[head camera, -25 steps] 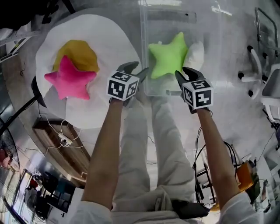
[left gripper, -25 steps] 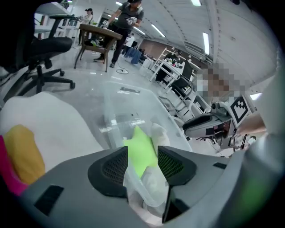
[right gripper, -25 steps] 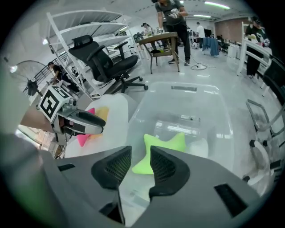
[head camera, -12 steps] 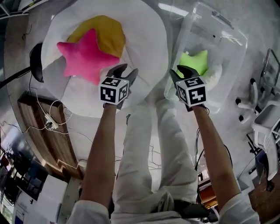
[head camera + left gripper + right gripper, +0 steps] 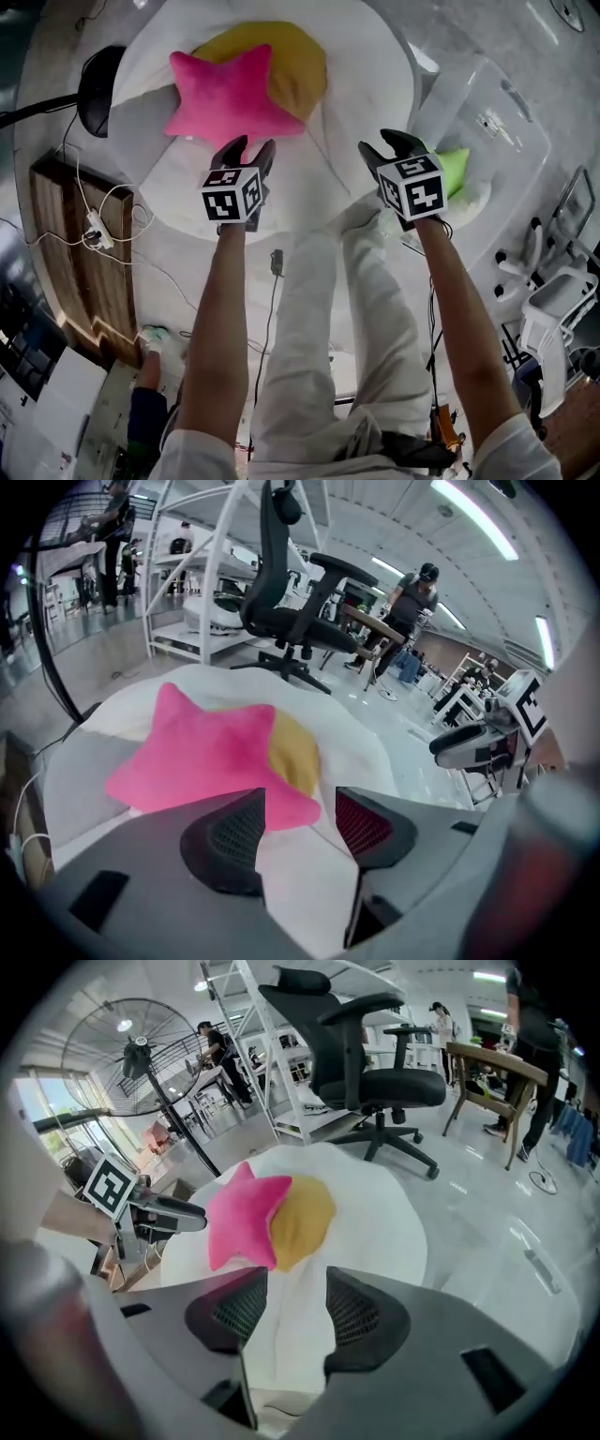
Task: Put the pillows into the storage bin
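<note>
just beyond left gripper (image 5: pixel 249 146), pink star pillow (image 5: pixel 230 94); right gripper (image 5: pixel 388 143) farther; both empty, jaws apart, lately widening

Yellow pillow (image 5: pixel 286 61) partly under the pink star pillow (image 5: pixel 230 94); green pillow (image 5: pixel 456 169) mostly behind the right gripper (image 5: pixel 382 145).

Pink star pillow (image 5: pixel 230 94) lies overlapping yellow pillow (image 5: pixel 292 58).

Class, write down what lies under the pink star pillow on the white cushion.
A yellow pillow sticks out from under the pink star pillow, and both rest on the white cushion. How far the yellow one reaches underneath is covered.
</note>
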Demonstrator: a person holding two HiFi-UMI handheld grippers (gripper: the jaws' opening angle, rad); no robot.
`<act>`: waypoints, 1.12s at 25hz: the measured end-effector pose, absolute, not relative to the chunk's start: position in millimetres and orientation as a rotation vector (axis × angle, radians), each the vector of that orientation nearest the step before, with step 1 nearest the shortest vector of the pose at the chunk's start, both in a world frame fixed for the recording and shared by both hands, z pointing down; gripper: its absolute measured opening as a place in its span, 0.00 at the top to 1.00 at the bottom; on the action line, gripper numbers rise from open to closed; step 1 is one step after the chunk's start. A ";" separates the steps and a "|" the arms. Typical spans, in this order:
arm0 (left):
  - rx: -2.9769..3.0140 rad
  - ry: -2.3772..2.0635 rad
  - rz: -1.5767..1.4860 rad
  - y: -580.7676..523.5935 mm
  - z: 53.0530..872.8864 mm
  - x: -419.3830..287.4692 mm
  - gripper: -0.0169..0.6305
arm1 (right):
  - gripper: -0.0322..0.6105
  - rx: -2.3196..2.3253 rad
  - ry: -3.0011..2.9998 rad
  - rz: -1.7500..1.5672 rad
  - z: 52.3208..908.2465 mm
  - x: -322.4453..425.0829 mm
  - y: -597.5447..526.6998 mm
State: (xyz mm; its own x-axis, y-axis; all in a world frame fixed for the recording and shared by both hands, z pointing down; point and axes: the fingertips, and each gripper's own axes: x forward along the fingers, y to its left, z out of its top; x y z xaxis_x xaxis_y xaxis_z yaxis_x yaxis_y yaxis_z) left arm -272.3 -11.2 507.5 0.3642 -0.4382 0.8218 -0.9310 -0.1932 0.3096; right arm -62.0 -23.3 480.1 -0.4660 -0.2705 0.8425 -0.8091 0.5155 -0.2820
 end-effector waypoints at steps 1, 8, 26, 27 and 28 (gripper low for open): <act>1.777 -1.226 0.734 -10.4 509.6 -283.7 0.60 | 0.62 0.865 -1.997 0.882 482.5 -71.7 -26.7; 1.677 -1.290 0.713 8.4 533.3 -345.6 0.59 | 0.58 0.710 -2.018 0.787 504.2 -136.1 -32.5; 1.444 -1.225 0.758 38.8 662.8 -388.1 0.13 | 0.35 0.469 -2.033 0.601 627.3 -244.8 -37.2; 1.446 -1.220 0.755 39.5 666.7 -388.2 0.14 | 0.35 0.458 -2.035 0.591 632.7 -249.6 -35.3; 1.453 -1.213 0.756 40.3 670.5 -387.7 0.14 | 0.34 0.450 -2.034 0.581 638.2 -253.0 -33.4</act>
